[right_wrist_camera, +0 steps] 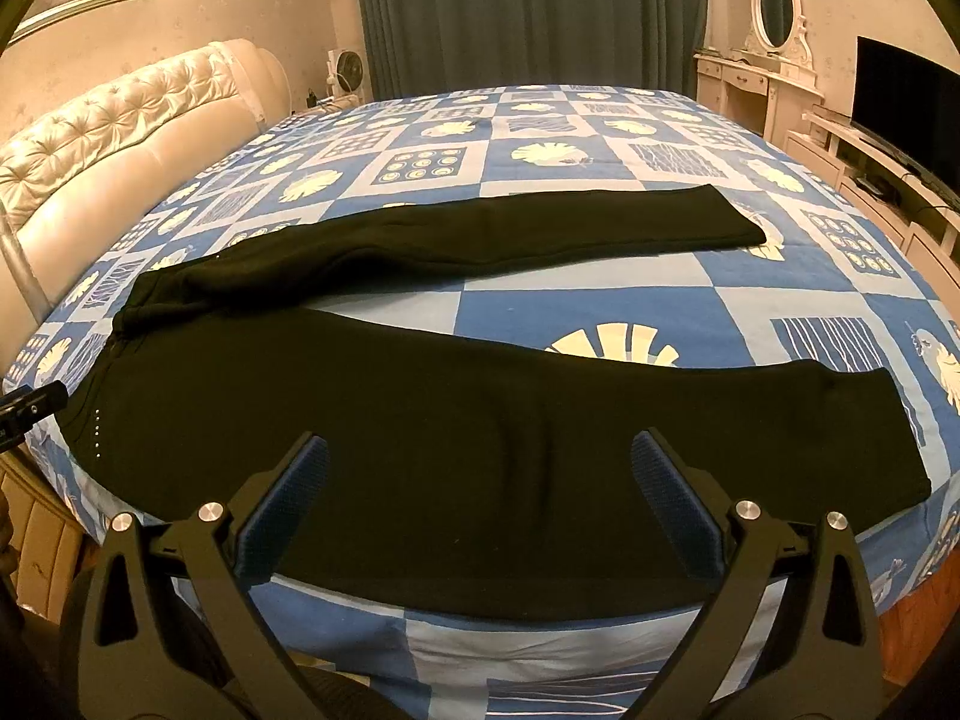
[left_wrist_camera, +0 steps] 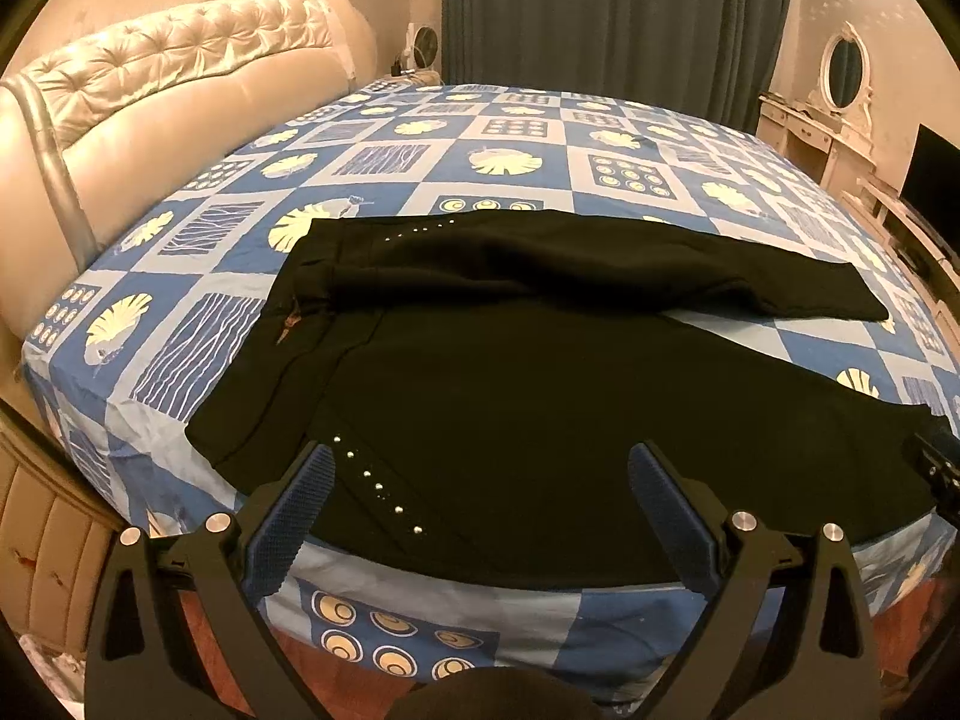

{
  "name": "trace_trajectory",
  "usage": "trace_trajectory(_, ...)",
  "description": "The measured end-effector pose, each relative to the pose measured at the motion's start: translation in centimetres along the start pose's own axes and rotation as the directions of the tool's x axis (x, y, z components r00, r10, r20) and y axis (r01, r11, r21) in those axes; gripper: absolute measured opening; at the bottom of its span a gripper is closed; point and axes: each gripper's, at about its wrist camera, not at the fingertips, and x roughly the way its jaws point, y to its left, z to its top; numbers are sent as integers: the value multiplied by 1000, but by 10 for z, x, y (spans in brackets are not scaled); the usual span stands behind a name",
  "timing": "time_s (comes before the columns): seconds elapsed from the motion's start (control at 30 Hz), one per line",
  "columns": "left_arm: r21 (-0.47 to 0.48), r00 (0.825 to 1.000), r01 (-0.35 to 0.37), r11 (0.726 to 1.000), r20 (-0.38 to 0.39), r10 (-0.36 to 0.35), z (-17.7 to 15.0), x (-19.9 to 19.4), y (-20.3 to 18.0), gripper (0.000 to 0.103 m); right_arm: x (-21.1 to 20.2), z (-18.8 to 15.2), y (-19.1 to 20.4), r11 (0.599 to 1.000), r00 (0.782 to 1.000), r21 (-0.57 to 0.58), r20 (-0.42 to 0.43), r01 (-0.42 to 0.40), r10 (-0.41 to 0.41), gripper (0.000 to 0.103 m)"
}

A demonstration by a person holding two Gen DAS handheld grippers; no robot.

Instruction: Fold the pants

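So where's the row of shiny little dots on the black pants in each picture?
Left wrist view: the shiny studs sit low and left of centre, just beside the left gripper.
Right wrist view: the same studs are tiny, at the far left edge of the pants.
Shared landmark: the oval mirror, upper right in both.

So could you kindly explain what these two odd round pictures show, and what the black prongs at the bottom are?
Each picture comes from a fisheye camera mounted on a hand-held two-finger gripper; a person carries one in each hand. The prongs are the open left gripper in one view and the open right gripper in the other, each with blue ridged pads. Neither holds anything. Both hover at the near edge of a bed with a blue patterned sheet, where black pants with small silver studs lie spread out, legs apart and not yet folded.
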Motion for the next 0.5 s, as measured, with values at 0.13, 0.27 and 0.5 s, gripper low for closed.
trace_trajectory(0.13, -3, 1000, -1, 1000, -1, 1, -1, -1, 0, 98, 1, 0, 2, 1000, 1000, -2, -2, -1, 1, 101)
trace_trajectory(0.27, -2, 1000, 1, 1000, -2, -1, -1, -1, 0, 98, 0, -2, 5, 1000, 1000, -7, -2, 1, -1, 101)
trace_trajectory(0.5, -3, 1000, -3, 1000, -3, 3, -1, -1, 1, 98, 0, -3, 5, 1000, 1000, -7, -2, 2, -2, 101)
